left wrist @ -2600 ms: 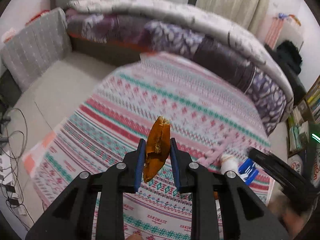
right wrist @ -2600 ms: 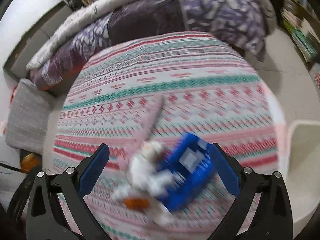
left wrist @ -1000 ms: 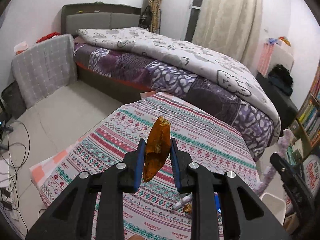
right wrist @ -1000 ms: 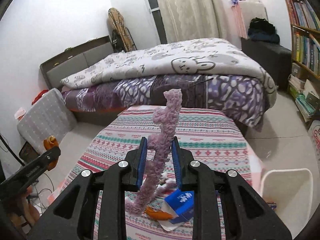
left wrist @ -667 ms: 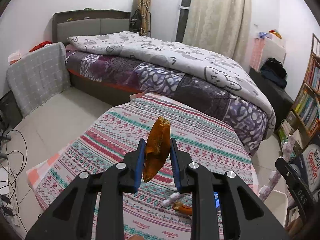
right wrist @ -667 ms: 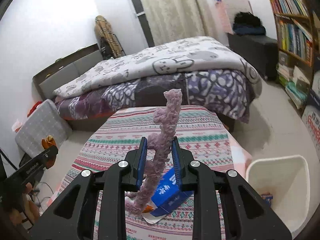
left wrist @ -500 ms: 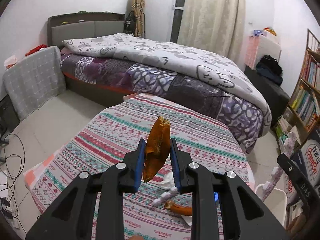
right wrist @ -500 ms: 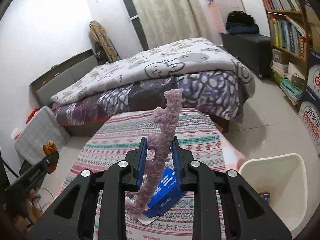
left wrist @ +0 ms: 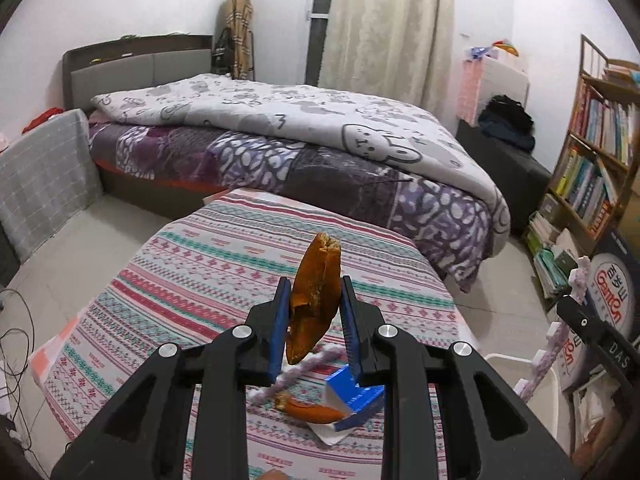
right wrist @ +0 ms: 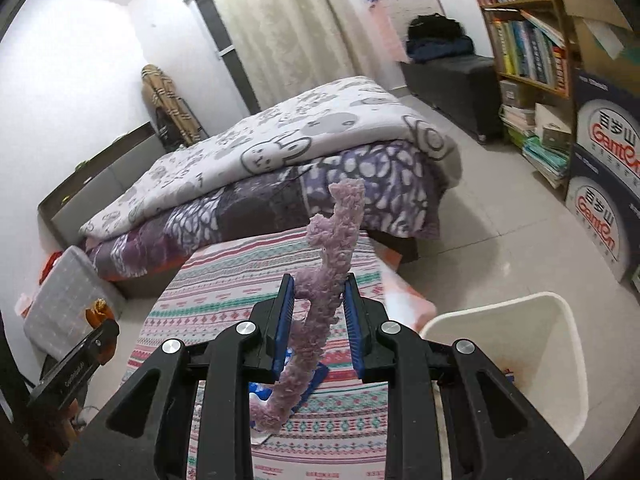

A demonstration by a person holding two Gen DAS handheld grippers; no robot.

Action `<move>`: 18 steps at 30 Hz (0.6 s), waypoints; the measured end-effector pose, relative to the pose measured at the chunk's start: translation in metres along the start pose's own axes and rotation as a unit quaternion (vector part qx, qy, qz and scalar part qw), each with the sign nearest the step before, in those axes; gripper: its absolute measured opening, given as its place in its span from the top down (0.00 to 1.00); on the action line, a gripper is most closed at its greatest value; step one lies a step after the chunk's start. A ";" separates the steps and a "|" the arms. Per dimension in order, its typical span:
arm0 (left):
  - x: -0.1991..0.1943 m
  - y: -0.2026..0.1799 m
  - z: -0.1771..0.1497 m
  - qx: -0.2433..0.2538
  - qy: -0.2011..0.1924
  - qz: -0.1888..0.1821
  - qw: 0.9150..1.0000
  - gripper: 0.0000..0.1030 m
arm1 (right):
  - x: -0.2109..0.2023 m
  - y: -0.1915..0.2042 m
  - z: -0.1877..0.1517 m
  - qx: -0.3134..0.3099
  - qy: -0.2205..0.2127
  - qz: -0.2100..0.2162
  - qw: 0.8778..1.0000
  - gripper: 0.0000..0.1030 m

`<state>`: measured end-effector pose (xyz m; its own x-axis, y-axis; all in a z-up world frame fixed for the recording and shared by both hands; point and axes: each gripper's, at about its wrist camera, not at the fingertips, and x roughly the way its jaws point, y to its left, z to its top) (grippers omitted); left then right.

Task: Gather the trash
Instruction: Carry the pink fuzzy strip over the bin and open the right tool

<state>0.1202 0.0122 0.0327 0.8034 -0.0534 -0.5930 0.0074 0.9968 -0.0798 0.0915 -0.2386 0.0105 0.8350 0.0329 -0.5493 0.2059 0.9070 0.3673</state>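
Note:
My left gripper is shut on an orange peel and holds it above the patterned table. My right gripper is shut on a fuzzy pink strip, raised beside a white bin at lower right. The right gripper with its strip also shows at the right edge of the left wrist view, over the bin. On the table lie a blue carton, another orange peel and another pink strip.
A bed with a grey quilt stands behind the table. A bookshelf and printed boxes line the right wall. A grey cushion and cables are at the left.
Both grippers have lifted and swung to the right with their loads. The right gripper picked up the pink strip and now holds it near the white bin.

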 end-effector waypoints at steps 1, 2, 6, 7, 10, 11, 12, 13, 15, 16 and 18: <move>0.000 -0.004 -0.001 0.004 0.000 -0.003 1.000 0.76 | -0.001 -0.004 0.000 0.004 0.000 -0.003 1.000 0.77; 0.000 -0.010 -0.002 0.010 0.000 -0.006 1.000 0.76 | -0.003 -0.009 0.001 0.008 -0.001 -0.007 1.000 0.77; -0.003 -0.032 -0.008 0.030 -0.004 -0.020 0.999 0.76 | -0.008 -0.030 0.004 0.025 -0.002 -0.028 0.999 0.77; -0.003 -0.035 -0.009 0.034 -0.005 -0.023 0.999 0.76 | -0.010 -0.034 0.004 0.029 -0.001 -0.032 0.999 0.77; -0.005 -0.050 -0.015 0.049 -0.005 -0.034 0.998 0.76 | -0.011 -0.050 0.005 0.048 0.006 -0.042 0.998 0.77; -0.005 -0.055 -0.016 0.054 -0.004 -0.038 0.998 0.76 | -0.011 -0.054 0.005 0.053 0.008 -0.044 0.998 0.77; -0.005 -0.060 -0.019 0.059 -0.004 -0.040 0.997 0.76 | -0.012 -0.058 0.005 0.057 0.009 -0.047 0.997 0.77; -0.005 -0.065 -0.021 0.064 -0.004 -0.043 0.997 0.76 | -0.013 -0.063 0.005 0.061 0.010 -0.051 0.997 0.77; -0.005 -0.075 -0.025 0.074 -0.003 -0.050 0.996 0.76 | -0.016 -0.070 0.005 0.065 0.009 -0.058 0.996 0.77; -0.005 -0.079 -0.027 0.078 -0.003 -0.053 0.996 0.76 | -0.018 -0.074 0.006 0.068 0.008 -0.063 0.996 0.77; -0.006 -0.089 -0.031 0.089 -0.003 -0.060 0.994 0.76 | -0.020 -0.081 0.007 0.075 0.006 -0.069 0.995 0.77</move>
<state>0.0962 -0.0784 0.0186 0.7935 -0.1719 -0.5837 0.2073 0.9782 -0.0061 0.0614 -0.3159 -0.0035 0.7874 -0.0807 -0.6112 0.3918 0.8309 0.3951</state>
